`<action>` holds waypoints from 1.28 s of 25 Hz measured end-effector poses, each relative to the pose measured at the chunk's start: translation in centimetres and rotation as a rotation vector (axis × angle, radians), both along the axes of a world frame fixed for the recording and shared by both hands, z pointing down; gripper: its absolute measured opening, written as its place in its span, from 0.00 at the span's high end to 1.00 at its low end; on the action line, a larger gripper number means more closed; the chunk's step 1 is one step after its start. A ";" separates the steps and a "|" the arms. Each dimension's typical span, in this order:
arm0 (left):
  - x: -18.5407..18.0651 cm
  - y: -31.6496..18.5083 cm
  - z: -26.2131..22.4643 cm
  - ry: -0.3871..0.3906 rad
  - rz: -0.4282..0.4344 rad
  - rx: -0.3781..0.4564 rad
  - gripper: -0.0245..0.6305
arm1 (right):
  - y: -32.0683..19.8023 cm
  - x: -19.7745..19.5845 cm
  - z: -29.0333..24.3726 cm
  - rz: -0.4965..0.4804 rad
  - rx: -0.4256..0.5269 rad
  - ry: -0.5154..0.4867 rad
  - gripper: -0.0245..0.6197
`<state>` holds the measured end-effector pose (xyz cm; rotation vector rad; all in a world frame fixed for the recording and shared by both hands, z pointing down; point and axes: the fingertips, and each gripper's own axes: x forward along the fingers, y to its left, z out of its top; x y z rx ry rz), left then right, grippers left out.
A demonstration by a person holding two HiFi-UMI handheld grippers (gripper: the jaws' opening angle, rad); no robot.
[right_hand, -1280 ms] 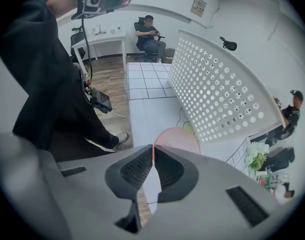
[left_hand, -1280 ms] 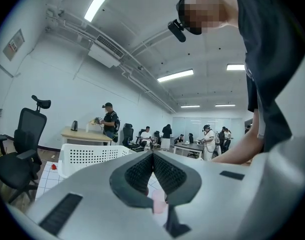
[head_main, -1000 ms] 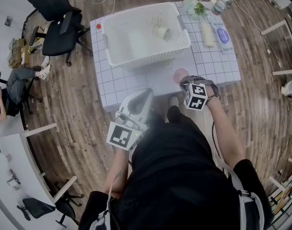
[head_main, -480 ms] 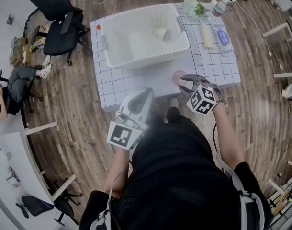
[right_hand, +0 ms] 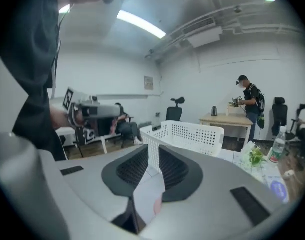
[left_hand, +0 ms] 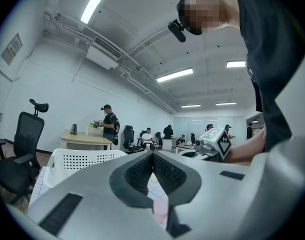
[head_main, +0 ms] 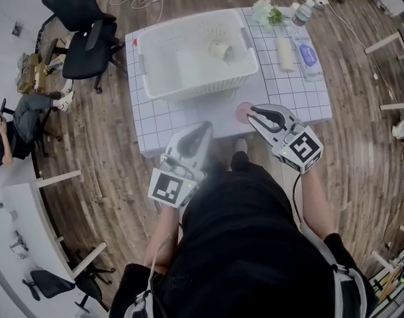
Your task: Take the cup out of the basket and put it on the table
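A white basket (head_main: 189,88) stands on the white gridded table (head_main: 295,91), with a cream cup (head_main: 222,48) lying on its side inside. A pink cup (head_main: 241,111) stands on the table near the front edge. My right gripper (head_main: 251,115) hovers just right of and above the pink cup; its jaws have just been closing and stand a little apart with nothing between them. In the right gripper view the gripper (right_hand: 153,159) points at the basket's corner (right_hand: 187,134). My left gripper (head_main: 205,126) hangs in front of the table's edge, jaws shut (left_hand: 153,155) and empty.
At the table's back right are a small plant (head_main: 265,8), a bottle (head_main: 301,10), a cream roll (head_main: 286,50) and a blue item (head_main: 308,50). A black office chair (head_main: 83,32) stands left of the table. People sit and stand at desks beyond.
My right gripper has let go of the pink cup, risen off the table and swung out to the right. The pink cup stays on the table. The left gripper has barely moved.
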<state>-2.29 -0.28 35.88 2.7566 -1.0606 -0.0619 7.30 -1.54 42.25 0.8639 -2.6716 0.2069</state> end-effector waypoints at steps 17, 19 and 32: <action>1.2 -0.9 -0.6 0.013 -0.028 0.018 0.95 | 1.5 0.0 -4.6 -0.025 -0.005 -0.239 0.94; 1.0 -1.1 -0.4 0.011 -0.030 0.025 0.95 | 1.3 0.0 -4.5 -0.034 -0.012 -0.235 0.94; 0.7 -2.1 -0.2 -0.008 -0.064 0.015 0.95 | -2.6 -0.2 -3.3 -0.063 0.017 -0.019 0.94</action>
